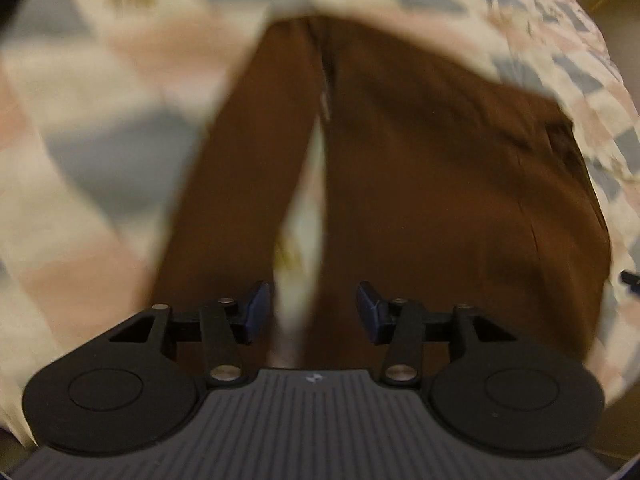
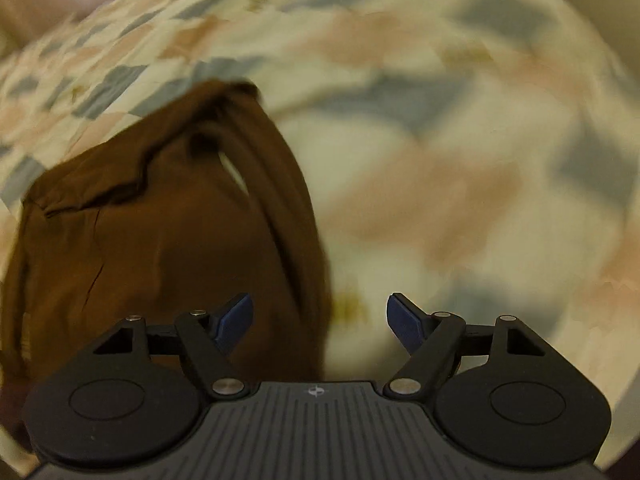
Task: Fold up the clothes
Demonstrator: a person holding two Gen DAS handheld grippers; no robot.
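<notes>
1. Patchwork-print bed cover (image 1: pixel 100 128), soft fabric in cream, pale pink and grey-blue blocks. It fills the background of both wrist views (image 2: pixel 460 168) and carries everything else. Much of it is blurred.

2. Brown fabric garment (image 1: pixel 420 168), plain, rust-brown cloth, lying on the bed cover. In the left wrist view it shows as two long panels that meet at the far end and spread towards the camera, with a narrow wedge of cover visible between them. In the right wrist view (image 2: pixel 160 240) it lies left of centre, with a creased, turned-over edge near the top and a rolled fold along its right side. Which kind of garment it is cannot be told.

3. Left gripper (image 1: pixel 312 308), black linkage body with blue finger pads (image 1: pixel 256 308). The fingers stand spread apart with nothing between them; they are above the gap between the two brown panels, one pad over each panel's inner edge. Contact with the cloth cannot be told.

4. Right gripper (image 2: pixel 320 320), same build, blue pads (image 2: pixel 236 320). The fingers stand wide apart and hold nothing; the left pad is over the garment's right edge, the right pad over bare cover.
</notes>
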